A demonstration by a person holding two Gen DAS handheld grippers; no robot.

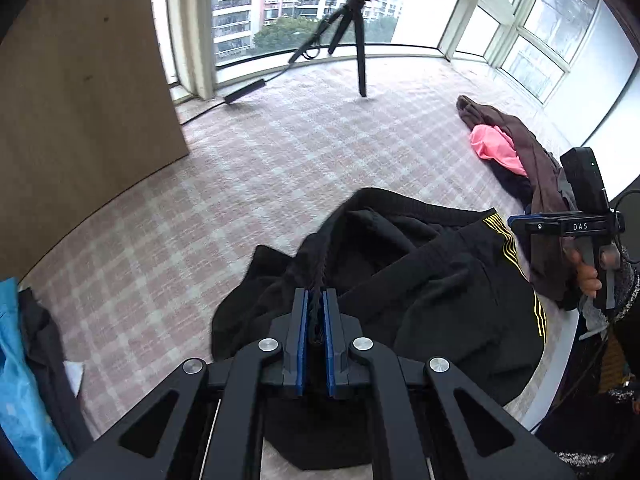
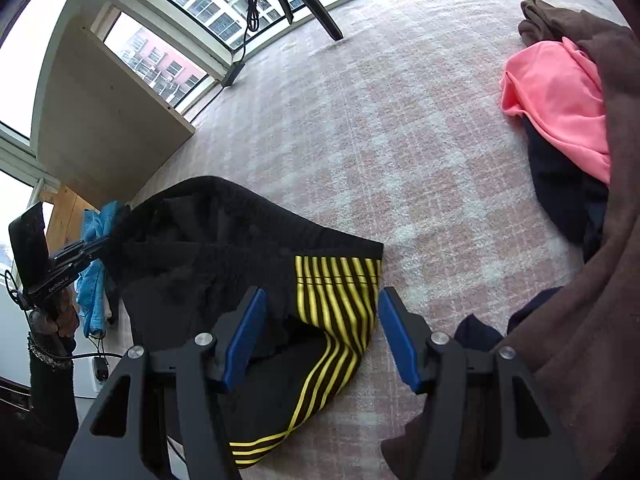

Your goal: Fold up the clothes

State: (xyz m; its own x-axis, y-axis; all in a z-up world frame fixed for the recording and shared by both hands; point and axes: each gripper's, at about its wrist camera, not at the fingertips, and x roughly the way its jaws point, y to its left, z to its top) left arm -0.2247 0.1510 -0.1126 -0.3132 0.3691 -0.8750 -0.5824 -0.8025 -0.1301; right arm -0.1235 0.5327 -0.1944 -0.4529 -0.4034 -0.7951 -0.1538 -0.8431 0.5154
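- The left gripper [image 1: 315,312] is clamped on a black fold of the black garment with yellow stripes [image 1: 432,280].
- The right gripper [image 2: 322,336] stands with jaws apart over the striped part.
- At two o'clock lies a pink garment [image 2: 560,108] under brown cloth [image 2: 592,280], all on the checked surface [image 2: 400,140].

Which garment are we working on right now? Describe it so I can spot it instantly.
On the pink checked bedcover, look at the near edge, left of the pile of brown and pink clothes. It's the black garment, pinched by the left tongs. Only it has yellow stripes, which lie between the open right tongs.
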